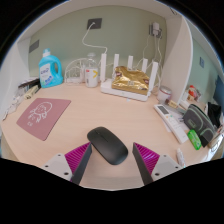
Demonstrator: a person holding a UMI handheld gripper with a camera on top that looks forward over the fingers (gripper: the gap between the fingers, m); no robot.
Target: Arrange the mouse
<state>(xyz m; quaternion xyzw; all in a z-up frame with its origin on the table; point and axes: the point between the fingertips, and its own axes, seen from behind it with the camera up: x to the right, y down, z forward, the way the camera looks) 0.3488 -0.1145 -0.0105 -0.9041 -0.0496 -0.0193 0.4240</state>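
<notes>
A black computer mouse (107, 144) lies on the light wooden desk (100, 112), angled, just ahead of the fingers and partly between them. A pink mouse mat (40, 115) with white writing lies on the desk to the left, beyond the fingers. My gripper (112, 160) is open: its magenta pads (77, 157) stand apart at either side of the mouse's near end, with gaps on both sides. The mouse rests on the desk.
A blue detergent bottle (51, 68) and a small jar (91, 75) stand at the back left. A white rack with a golden packet (128, 81) is at the back middle. Cluttered gadgets and boxes (193, 118) fill the right side. A cable runs up the wall.
</notes>
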